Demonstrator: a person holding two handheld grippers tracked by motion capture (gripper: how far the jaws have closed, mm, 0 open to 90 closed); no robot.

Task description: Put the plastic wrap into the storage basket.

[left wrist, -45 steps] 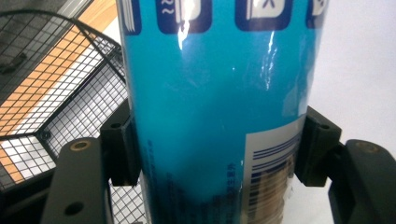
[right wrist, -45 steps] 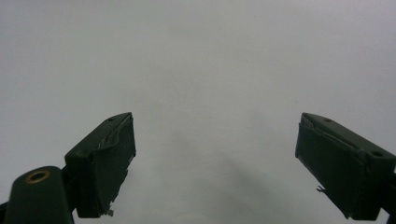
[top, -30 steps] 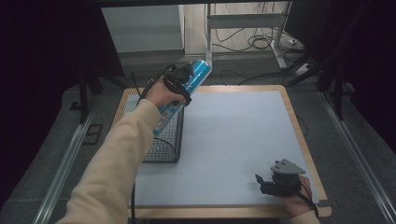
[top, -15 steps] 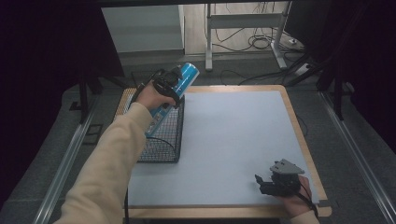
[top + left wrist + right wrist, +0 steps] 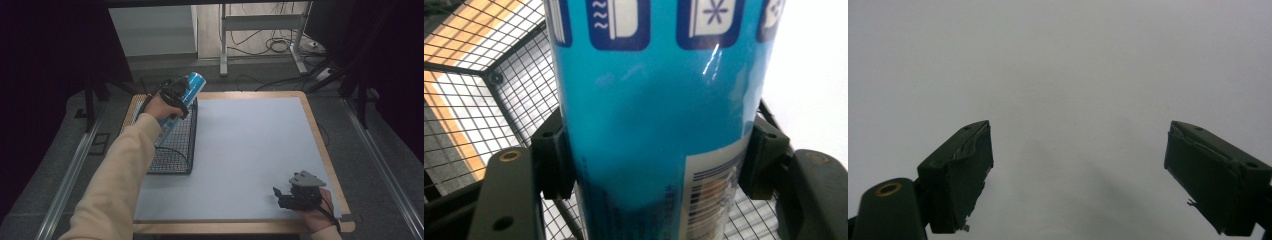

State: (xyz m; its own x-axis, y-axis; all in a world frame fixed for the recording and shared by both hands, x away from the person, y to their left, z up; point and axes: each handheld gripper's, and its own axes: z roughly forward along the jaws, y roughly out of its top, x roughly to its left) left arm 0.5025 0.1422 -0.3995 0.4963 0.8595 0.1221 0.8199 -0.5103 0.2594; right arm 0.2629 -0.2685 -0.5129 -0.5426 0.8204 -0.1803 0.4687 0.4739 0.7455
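A blue cylindrical can point(image 5: 191, 84) with white icons and a barcode label hangs tilted over the far end of a black wire basket point(image 5: 175, 150). My left gripper point(image 5: 178, 96) is shut on the can. In the left gripper view the can point(image 5: 659, 75) sits between both pads point(image 5: 555, 157), with the basket mesh point(image 5: 479, 100) behind and below it. My right gripper point(image 5: 289, 196) rests near the front right corner of the mat. Its jaws stand wide apart in the right gripper view point(image 5: 1078, 170), with nothing between them.
A pale grey mat point(image 5: 250, 145) covers a wood-edged board point(image 5: 320, 145); the basket stands along its left side. Metal rails run down both sides of the table. A desk frame point(image 5: 260, 30) and cables lie on the floor beyond the far edge.
My left hand has carried the blue can leftward and down, from above the basket's far right corner to over its far end. The right gripper has kept still.
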